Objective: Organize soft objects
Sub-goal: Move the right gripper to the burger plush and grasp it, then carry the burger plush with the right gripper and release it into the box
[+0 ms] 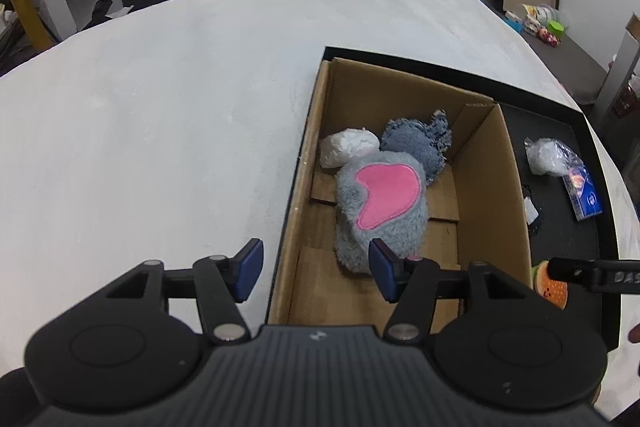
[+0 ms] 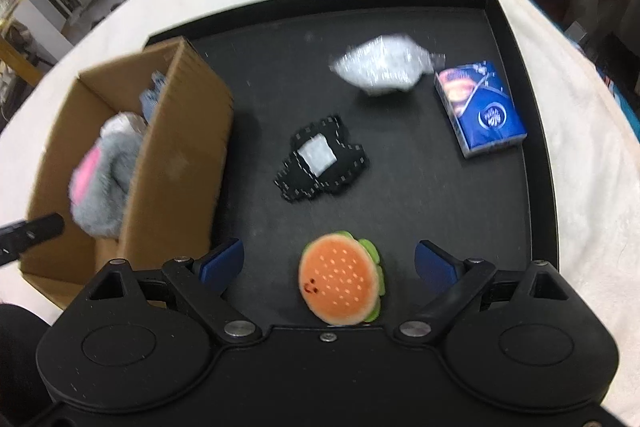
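Orange plush: burger toy [image 2: 342, 279], judged light, squashy; pinch across its bun sides.
Right gripper [image 2: 330, 263]: jaws spread wide, empty.
Left gripper [image 1: 316, 269]: jaws parted, empty.

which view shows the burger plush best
The right wrist view: the burger plush lies whole on the black tray, between the open right gripper fingers. The left wrist view catches only its edge.

Right hand-held gripper [image 2: 329, 265] open over burger plush [image 2: 340, 279], black tray [image 2: 536, 131], cardboard box [image 2: 180, 155]
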{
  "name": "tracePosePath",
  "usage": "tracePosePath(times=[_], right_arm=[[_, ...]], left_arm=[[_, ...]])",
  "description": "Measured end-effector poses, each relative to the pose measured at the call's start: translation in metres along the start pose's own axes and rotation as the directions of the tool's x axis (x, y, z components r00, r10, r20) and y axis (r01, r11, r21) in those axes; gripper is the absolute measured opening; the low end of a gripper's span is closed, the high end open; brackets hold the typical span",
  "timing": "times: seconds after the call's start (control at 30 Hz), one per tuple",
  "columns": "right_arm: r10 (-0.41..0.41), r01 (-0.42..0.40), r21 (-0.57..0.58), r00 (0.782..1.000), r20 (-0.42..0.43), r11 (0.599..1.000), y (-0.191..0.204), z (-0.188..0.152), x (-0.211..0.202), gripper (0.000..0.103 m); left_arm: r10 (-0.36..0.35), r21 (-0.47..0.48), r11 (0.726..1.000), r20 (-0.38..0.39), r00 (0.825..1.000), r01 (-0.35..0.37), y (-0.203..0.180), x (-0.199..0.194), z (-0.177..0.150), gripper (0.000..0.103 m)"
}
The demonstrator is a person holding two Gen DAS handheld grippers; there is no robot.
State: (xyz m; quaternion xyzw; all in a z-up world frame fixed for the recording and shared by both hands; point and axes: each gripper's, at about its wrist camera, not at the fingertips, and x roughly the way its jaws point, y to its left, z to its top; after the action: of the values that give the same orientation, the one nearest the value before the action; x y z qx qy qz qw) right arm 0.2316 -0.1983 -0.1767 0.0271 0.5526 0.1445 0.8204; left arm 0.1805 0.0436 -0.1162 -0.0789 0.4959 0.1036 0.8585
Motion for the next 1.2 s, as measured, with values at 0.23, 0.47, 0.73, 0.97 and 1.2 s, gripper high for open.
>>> tracePosePath(times=[0.23,0.47,0.73,0.97,1.2], right_arm=[[-0.038,0.035,-0.051,0.998,-0.052,0.998,0.005,-0.008,0.023,0.086],[-0.072,0.066,-0.077,0.993,-0.089,0.995,0.007,-0.012,0.035,0.047],[-0.043,0.039,-0.059,0.997,-0.06,0.998,0.005,-0.016,0.022,0.046],[-0.039,0.038,-0.04,0.999,-0.026,0.998,-0.004,-0.013,0.01,0.046],[-0.019,0.019,-0.02,1.0,0.024,1.0,-0.002,-0.011,-0.007,0.046]], left_arm=[[0.027,0.009,1.0,-0.05,0.998,-0.027,-0.003,0.01,-0.003,0.06],[0.063,0.051,0.997,-0.073,0.995,-0.06,-0.013,0.014,-0.004,0.061],[0.093,0.102,0.991,-0.057,0.994,-0.087,-0.026,0.014,0.001,0.062],[0.118,0.11,0.988,-0.049,0.992,-0.112,-0.032,0.014,0.004,0.062],[0.142,0.156,0.979,-0.054,0.988,-0.133,-0.038,0.014,0.002,0.063]])
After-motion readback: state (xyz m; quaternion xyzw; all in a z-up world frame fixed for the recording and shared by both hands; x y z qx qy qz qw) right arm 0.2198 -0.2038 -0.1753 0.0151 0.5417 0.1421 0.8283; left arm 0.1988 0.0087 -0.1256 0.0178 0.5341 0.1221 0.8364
